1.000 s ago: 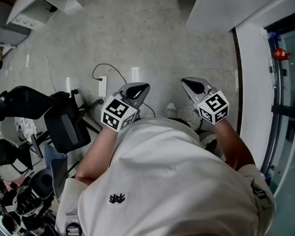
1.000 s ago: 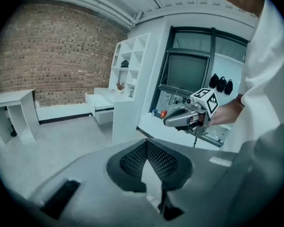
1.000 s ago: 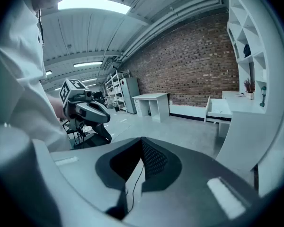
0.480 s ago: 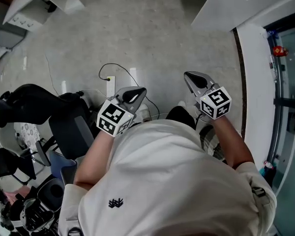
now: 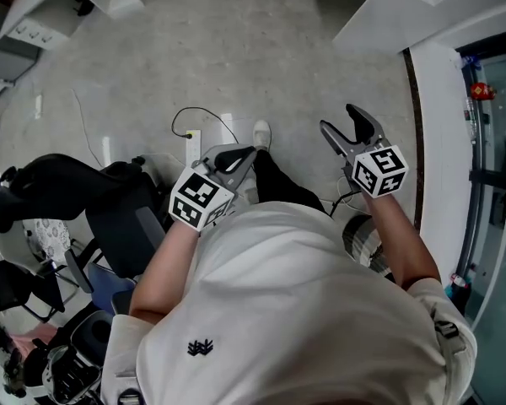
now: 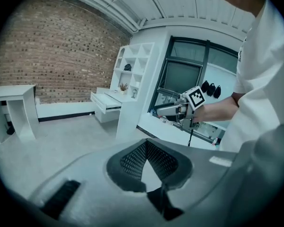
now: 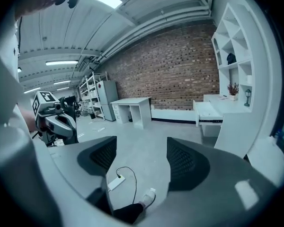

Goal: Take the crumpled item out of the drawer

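Although the drawer point(image 7: 209, 111) is open, we cannot see the crumpled item in it. It stands well apart, ahead-right, nearer the right gripper point(image 5: 339, 118), whose jaws have just been opening, empty. The left gripper point(image 5: 240, 153) is closed on nothing.

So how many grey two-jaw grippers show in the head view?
2. The left gripper, shut, is at centre; the right gripper, further right, has just been opening, nothing between its jaws.

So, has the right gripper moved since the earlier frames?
Yes: the right gripper edged up-frame against the power strip; its jaws have just been opening, nothing between.
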`<state>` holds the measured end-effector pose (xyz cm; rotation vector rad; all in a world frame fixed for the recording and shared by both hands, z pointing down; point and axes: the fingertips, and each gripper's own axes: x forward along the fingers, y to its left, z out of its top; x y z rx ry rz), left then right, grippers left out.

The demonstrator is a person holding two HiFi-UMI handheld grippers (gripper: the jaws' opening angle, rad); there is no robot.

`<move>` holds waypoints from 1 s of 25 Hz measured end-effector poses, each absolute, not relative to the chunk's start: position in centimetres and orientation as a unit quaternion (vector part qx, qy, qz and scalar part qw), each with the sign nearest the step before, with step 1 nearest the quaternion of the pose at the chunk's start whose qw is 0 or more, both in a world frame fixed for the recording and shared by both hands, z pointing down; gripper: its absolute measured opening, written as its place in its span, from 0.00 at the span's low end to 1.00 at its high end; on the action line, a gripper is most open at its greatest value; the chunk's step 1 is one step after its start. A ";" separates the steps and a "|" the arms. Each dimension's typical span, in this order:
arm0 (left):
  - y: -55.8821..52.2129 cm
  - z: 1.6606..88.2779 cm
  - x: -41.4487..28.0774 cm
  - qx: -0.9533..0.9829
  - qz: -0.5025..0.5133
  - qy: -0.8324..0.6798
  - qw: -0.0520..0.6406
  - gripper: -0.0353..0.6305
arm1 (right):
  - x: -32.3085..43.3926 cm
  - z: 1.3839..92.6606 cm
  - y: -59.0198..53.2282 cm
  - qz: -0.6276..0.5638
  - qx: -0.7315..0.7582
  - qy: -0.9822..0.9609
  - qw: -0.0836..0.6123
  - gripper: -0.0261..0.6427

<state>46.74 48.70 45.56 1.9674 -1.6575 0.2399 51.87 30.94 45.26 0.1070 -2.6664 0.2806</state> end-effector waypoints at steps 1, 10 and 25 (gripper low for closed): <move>48.2 45.5 45.8 0.734 0.091 -0.615 0.274 0.06 | 50.8 45.5 30.2 0.104 0.045 -0.968 0.226 0.56; 39.6 44.2 36.7 0.744 0.129 -0.594 0.277 0.06 | 40.9 46.0 19.1 0.111 0.092 -0.965 0.220 0.69; 26.4 43.9 26.2 0.768 0.142 -0.566 0.265 0.06 | 30.1 47.0 6.8 0.119 0.117 -0.962 0.216 0.68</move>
